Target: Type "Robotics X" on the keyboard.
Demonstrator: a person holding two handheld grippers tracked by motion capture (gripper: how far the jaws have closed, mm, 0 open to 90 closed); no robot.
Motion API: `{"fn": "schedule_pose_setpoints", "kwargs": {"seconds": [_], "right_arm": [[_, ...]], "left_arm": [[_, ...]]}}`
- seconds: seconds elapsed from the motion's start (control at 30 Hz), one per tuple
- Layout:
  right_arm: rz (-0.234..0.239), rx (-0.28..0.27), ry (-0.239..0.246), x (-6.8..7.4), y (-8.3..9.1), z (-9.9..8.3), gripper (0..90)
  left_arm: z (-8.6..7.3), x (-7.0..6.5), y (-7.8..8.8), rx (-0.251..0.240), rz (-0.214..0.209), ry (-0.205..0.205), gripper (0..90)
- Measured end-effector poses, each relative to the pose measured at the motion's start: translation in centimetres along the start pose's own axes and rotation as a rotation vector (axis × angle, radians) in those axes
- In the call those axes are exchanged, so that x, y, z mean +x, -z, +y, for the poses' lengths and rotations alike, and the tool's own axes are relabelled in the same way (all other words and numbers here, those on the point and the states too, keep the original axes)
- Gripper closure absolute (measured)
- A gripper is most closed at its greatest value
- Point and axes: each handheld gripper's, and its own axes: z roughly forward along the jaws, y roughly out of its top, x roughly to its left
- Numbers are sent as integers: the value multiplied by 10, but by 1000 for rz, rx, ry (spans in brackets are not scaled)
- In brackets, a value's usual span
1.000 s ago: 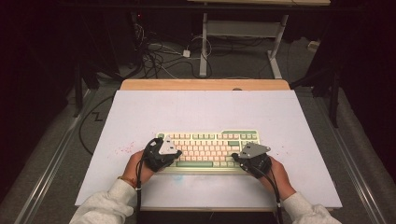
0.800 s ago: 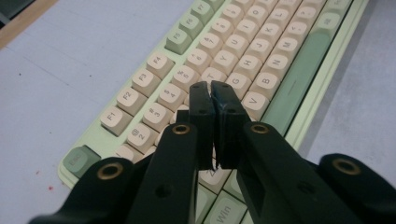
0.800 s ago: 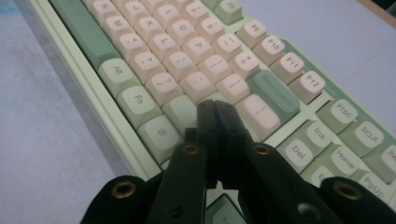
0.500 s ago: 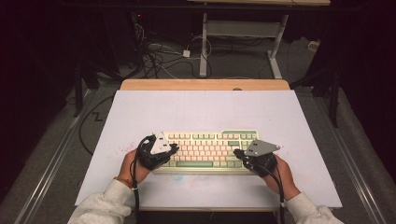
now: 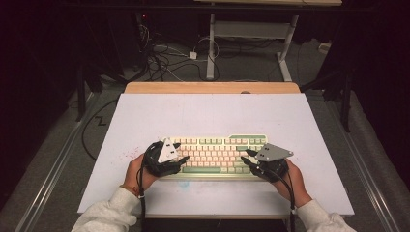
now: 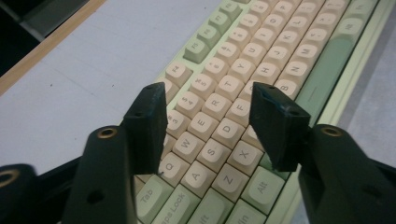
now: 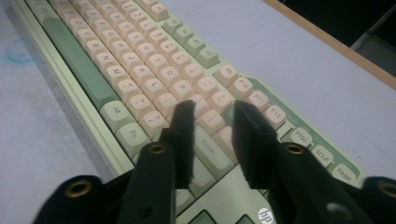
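A pale green keyboard with cream keys lies flat near the front of the white table. My left gripper hovers over its left end, held in a person's hand. In the left gripper view the keyboard runs away from me and my gripper is open above the letter keys, its jaws having just been opening with nothing between them. My right gripper is over the right end. Above the keyboard near Enter, it shows a narrower gap, also just opened, gripping nothing.
A wooden strip edges the table's far side. Beyond it, on the floor, lie tangled cables and the white legs of another desk. Bare white tabletop stretches behind and beside the keyboard. Faint pink marks sit left of the left hand.
Both grippers' jaws stand wider apart than before. The hands have barely shifted at the keyboard's two ends, and the keyboard lies where it was.
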Motion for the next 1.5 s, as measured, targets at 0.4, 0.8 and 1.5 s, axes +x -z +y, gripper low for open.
{"fn": "schedule_pose_setpoints", "kwargs": {"seconds": [0.4,0.8,1.5], "right_arm": [[-42,-38,-7,2,0,0,306],[-76,-95,-21,0,11,1,218],[-170,-140,-13,0,41,-15,161]], "left_arm": [[-1,-8,0,-25,44,-12,154],[-5,-9,13,-100,86,-12,154],[-30,-11,37,-142,137,-36,154]]}}
